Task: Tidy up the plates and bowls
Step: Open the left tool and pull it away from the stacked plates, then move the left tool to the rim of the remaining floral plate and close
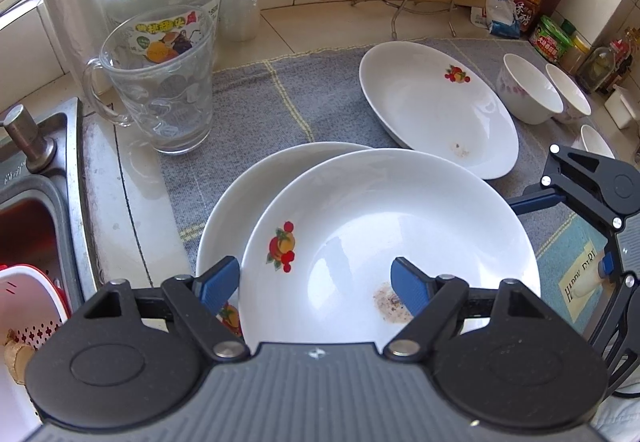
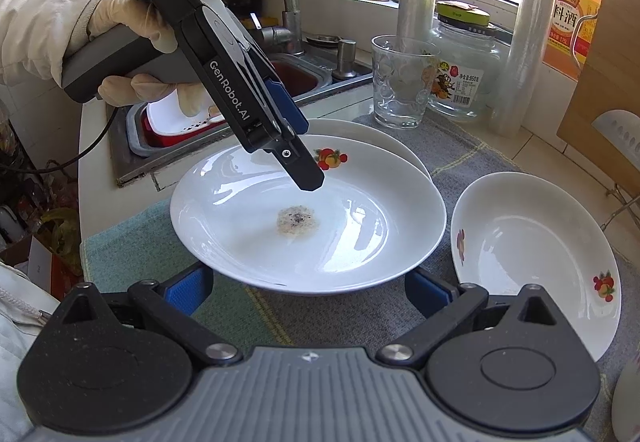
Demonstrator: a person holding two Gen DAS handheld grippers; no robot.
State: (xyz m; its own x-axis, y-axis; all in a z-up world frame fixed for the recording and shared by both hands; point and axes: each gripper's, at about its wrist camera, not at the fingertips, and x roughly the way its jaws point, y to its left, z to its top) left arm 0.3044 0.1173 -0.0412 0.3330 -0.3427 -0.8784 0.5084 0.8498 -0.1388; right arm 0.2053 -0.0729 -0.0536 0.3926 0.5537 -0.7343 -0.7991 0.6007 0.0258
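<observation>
White top plate [image 1: 384, 242] sits skewed on a second plate [image 1: 228, 210] on the grey cloth, directly beneath the left gripper [image 1: 316, 288], whose jaws straddle its near rim, apart, gripping nothing. Further right, the right gripper [image 2: 308, 292] hovers parted, also empty, beside the third plate [image 2: 536, 262].

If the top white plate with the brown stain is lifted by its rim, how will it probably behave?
The top plate looks like glazed ceramic, so it is probably stiff, fairly heavy and breakable. Its glossy surface shows bright reflections, so the jaws may slip on the rim. It rests off-centre on the lower plate, so it may slide or clink when lifted.
</observation>
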